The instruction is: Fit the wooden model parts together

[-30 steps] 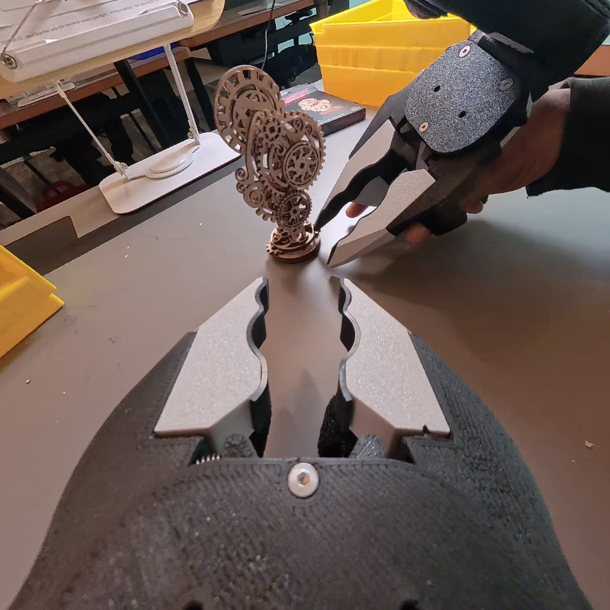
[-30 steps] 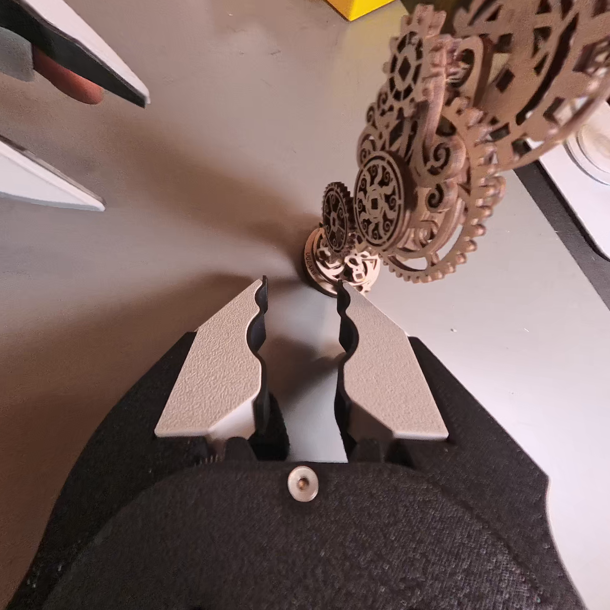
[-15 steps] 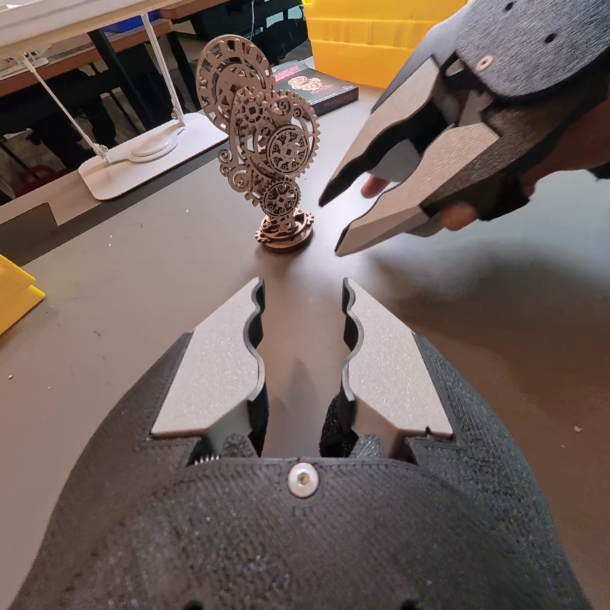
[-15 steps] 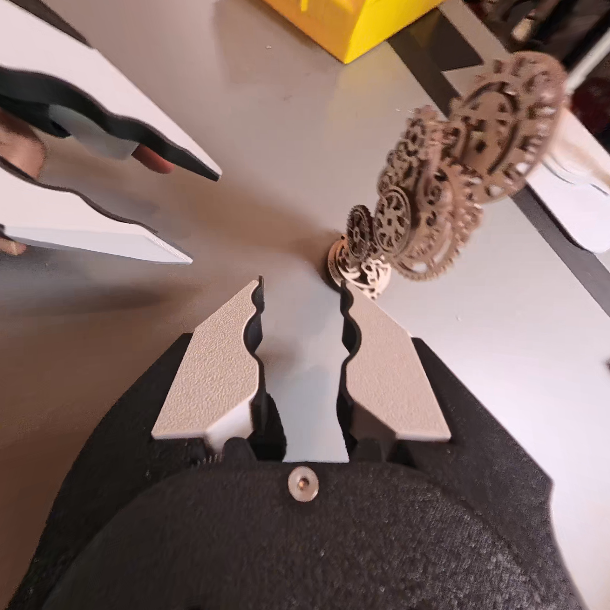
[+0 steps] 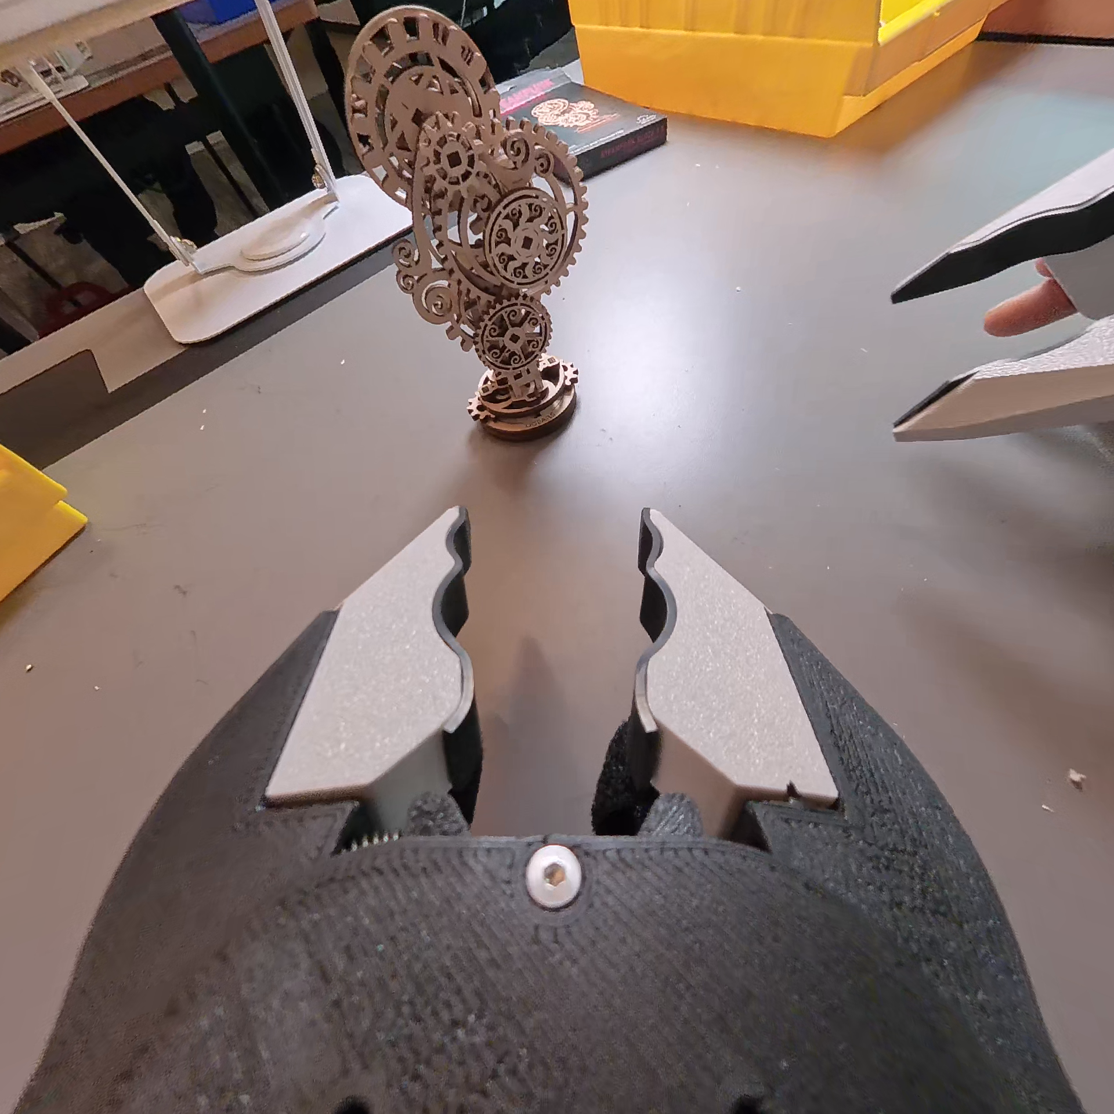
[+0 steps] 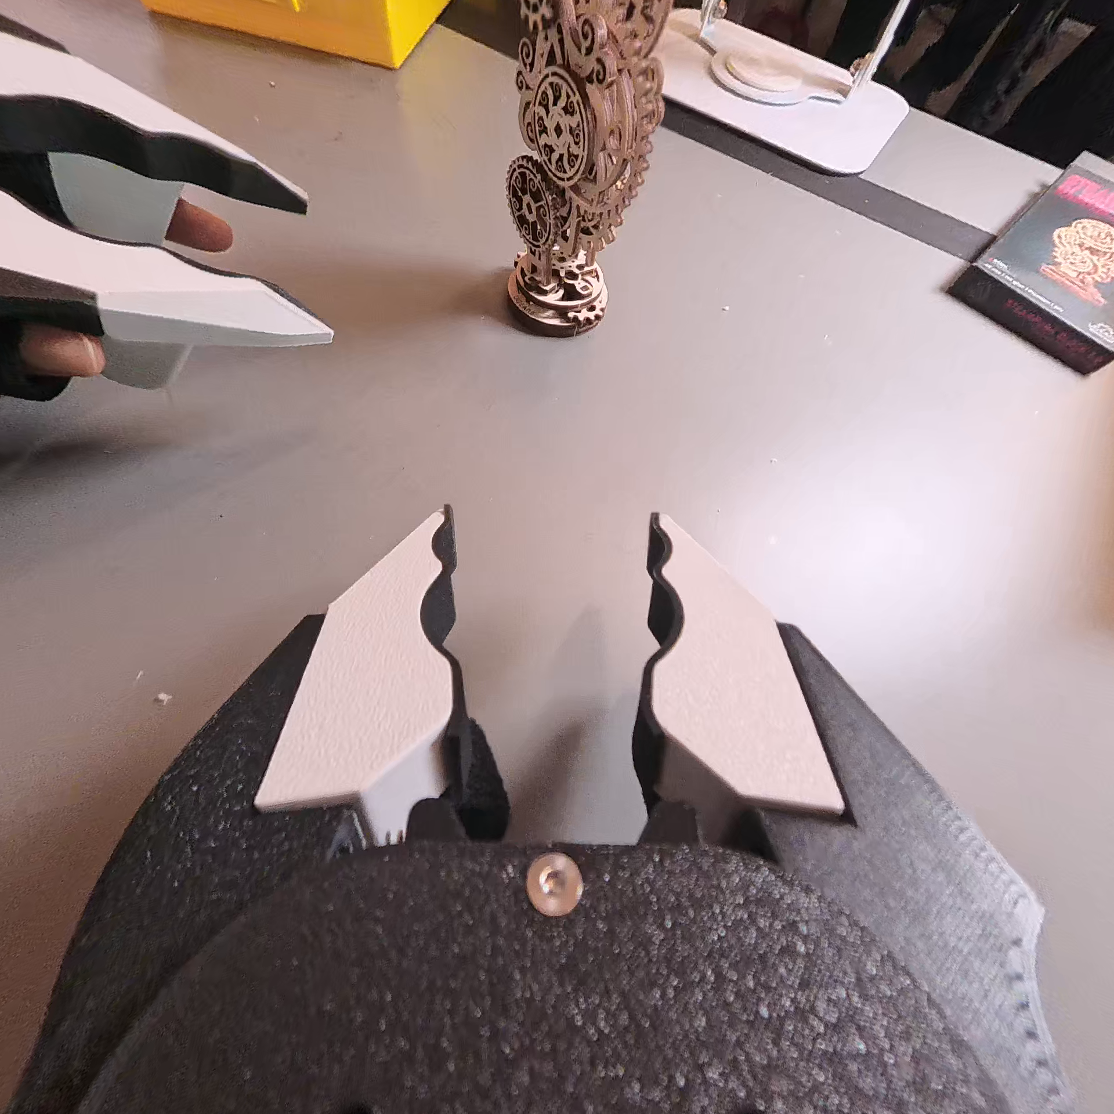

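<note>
Wooden gear model point(image 5: 482, 241) stands upright on its round base point(image 5: 524, 410) on the grey table point(image 5: 723, 542), upper centre of the left wrist view, leaning a bit to the left there. Stacked cogs, big toothed ring at the top, small cog just above the base. Nothing touches it.

Left gripper point(image 5: 554, 518), lower centre of its own view: jaws spread wide, only bare table between the fingers, nothing held. It sits short of the model, well apart from the base. The same gripper shows at the left edge of the right wrist view point(image 6: 313, 271), tips parted and pointing right, with a person's fingertips point(image 6: 199, 226) behind them.

Right gripper point(image 6: 548, 518), lower centre of its view: also wide open, nothing between the pads, table showing through. Model point(image 6: 579, 151) is upper centre there, base point(image 6: 557, 301) clear of the tips. In the left wrist view this gripper point(image 5: 895, 361) comes in from the right edge, open, off to the side of the model.

Background: white lamp stand base point(image 5: 253, 265) upper left, dark model box point(image 5: 591, 126) behind the model, yellow bin point(image 5: 753, 66) top right, another yellow bin point(image 5: 30, 524) at the left edge.
</note>
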Demonstrator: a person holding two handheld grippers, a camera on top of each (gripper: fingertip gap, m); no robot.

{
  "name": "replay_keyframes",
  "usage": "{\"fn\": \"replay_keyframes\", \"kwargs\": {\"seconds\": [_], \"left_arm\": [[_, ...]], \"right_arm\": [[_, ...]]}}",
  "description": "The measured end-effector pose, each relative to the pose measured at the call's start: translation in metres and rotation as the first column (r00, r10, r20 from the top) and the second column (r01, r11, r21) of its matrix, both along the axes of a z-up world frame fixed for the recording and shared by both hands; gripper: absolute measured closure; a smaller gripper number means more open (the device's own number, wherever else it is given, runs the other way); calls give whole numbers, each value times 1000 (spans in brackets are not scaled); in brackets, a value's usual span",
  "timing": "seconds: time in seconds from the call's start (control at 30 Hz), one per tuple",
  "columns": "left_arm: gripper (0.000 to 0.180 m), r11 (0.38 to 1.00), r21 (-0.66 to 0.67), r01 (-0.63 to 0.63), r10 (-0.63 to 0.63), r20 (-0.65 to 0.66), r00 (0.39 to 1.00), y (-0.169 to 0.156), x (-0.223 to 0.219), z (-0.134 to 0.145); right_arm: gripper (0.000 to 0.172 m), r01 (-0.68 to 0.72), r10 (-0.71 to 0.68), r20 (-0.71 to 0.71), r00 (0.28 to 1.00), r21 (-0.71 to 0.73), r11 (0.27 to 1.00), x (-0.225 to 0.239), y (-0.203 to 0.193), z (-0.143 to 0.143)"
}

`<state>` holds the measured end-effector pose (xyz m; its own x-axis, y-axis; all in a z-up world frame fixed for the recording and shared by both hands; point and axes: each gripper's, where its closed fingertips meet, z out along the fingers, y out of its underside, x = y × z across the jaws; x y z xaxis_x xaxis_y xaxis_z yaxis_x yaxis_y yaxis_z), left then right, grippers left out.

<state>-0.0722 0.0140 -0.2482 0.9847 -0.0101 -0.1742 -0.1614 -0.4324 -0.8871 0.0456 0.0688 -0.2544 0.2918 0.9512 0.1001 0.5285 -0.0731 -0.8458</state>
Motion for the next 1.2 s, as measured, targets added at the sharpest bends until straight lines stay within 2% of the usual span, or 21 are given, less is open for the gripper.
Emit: {"fn": "replay_keyframes", "kwargs": {"seconds": [0.37,0.5,0.63,0.73,0.87,1.07,1.13,1.2], "left_arm": [[123,1000,15,-14,14,11,1000,0,-4,0],[124,1000,11,0,0,-6,1000,-1,-2,-1],[124,1000,13,4,-4,-13,1000,-2,-1,-1],[123,1000,21,-2,2,-6,1000,-3,-3,1],[123,1000,25,-8,8,6,1000,-4,-6,1],[124,1000,6,-10,10,44,999,-2,-10,-4],[124,1000,7,-11,10,68,998,-2,-11,-4],[124,1000,7,-8,7,91,996,-2,-12,-4]], "right_arm": [[108,-10,9,-35,999,-36,999,-1,-2,4],[107,0,0,-20,1000,-7,1000,-6,15,10],[107,44,-44,2,999,-24,999,-16,68,15],[107,88,-88,34,996,-2,996,-29,131,11],[104,234,-230,131,964,-14,972,-45,227,-4],[68,441,-417,346,840,11,897,-77,320,-29],[66,490,-452,377,808,-5,872,-84,340,-35],[64,513,-444,391,806,-88,854,-93,347,-40]]}}
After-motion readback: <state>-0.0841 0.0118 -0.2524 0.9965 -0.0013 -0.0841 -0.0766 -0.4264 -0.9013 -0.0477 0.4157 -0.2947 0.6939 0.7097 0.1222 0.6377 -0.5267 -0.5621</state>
